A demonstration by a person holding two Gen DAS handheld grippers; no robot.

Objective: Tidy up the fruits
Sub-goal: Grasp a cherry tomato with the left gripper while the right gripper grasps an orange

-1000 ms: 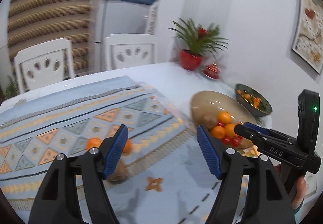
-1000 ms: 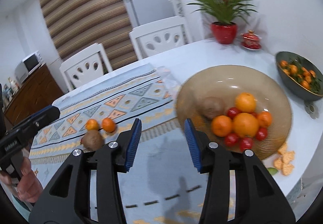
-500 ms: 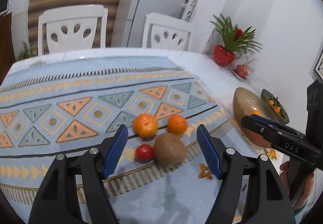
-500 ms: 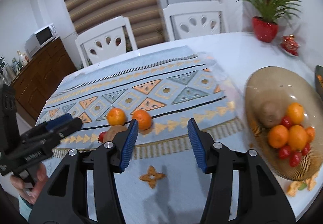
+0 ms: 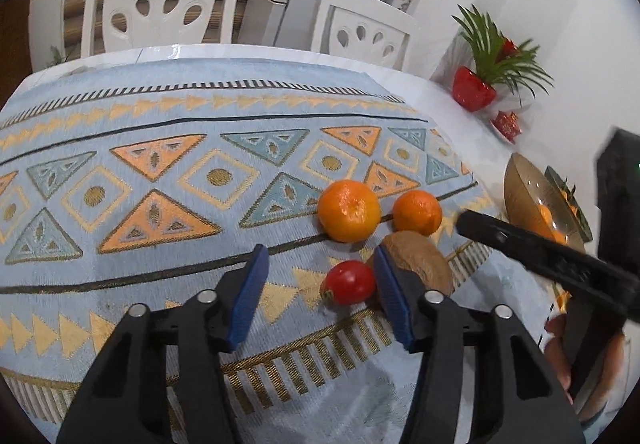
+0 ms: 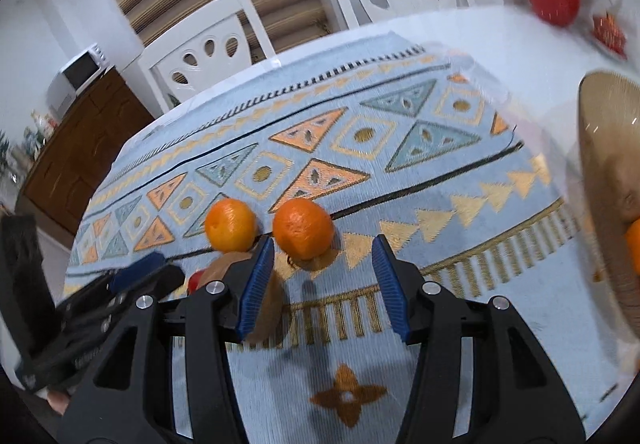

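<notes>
My two claws, both wide and empty, have swung from the bowl (image 5: 520,188) back to the cloth's near edge, where my right claw (image 6: 323,280) now frames an orange (image 6: 303,228) and my left claw (image 5: 318,292) the tomato (image 5: 349,282).

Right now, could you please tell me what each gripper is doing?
Left gripper: open, empty, by the small red tomato.
Right gripper: open, empty, before a round orange tangerine.

Woven cloth tablecloth (image 5: 160,172), glossy tomato (image 5: 349,282) (perhaps fuzzy kiwi (image 5: 420,258))
</notes>
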